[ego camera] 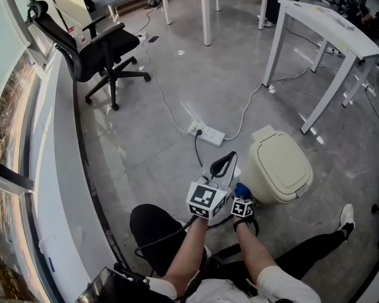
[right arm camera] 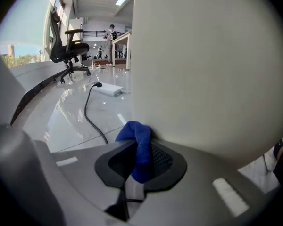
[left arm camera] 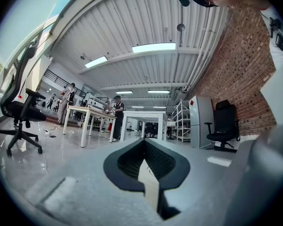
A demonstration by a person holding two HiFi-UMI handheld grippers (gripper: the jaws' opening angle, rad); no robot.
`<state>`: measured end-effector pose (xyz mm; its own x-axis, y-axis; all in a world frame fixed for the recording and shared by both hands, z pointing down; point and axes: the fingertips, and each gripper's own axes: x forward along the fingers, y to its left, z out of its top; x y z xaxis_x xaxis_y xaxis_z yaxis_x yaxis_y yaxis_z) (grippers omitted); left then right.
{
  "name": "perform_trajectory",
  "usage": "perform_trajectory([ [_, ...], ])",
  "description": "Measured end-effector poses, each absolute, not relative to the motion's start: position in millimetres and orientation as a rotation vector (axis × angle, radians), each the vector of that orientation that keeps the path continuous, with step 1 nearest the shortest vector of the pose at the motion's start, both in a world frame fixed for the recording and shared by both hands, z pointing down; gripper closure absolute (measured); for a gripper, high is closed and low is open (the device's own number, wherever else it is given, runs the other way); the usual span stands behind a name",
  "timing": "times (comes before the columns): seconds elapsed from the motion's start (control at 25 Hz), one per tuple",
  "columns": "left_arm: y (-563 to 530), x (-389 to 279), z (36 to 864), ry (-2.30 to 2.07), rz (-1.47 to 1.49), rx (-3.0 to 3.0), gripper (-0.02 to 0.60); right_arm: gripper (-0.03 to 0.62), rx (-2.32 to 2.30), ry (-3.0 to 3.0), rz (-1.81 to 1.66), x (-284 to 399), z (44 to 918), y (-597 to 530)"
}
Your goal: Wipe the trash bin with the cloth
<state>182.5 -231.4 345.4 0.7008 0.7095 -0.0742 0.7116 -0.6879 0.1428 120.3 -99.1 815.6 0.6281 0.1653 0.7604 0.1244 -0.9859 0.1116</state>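
Pressing on the lower side wall of the trash bin [ego camera: 281, 169]: blue cloth [right arm camera: 134, 134], bunched into a thick fold.

Right gripper [right arm camera: 139, 158]: jaws closed on the cloth. The fold stands up between the black pads and its top touches the bin wall. This gripper sits low, near the floor, at the bin's left side as seen in the head view.

Left gripper [ego camera: 223, 163]: jaws brought together, nothing between them. It is held just left of the right one, apart from the bin, and angled up toward the room.

Trash bin: pale cream, rounded body, domed lid shut, with a raised outline round the lid's top. In the right gripper view the wall is smooth and plain and shows no marks. It stands upright on the grey polished floor [ego camera: 234, 74], close in front of the person's knees.

Nearby: white power strip [ego camera: 206, 134] with a black cable running from it, near the bin. Black office chair [ego camera: 91, 49] well apart, by the window. White table [ego camera: 322, 27] beyond the bin.
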Motion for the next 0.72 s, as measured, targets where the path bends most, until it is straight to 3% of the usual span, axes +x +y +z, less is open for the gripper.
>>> perform_trajectory([
  [0.32, -230.1, 179.1, 345.6, 1.145, -0.014, 2.772, 0.58, 0.554, 2.859, 0.18, 1.294, 118.8, 816.4, -100.8],
  [0.72, -216.5, 168.8, 332.1, 1.144, -0.049, 2.744, 0.58, 0.556, 3.072, -0.068, 0.616, 113.8, 607.2, -159.4],
])
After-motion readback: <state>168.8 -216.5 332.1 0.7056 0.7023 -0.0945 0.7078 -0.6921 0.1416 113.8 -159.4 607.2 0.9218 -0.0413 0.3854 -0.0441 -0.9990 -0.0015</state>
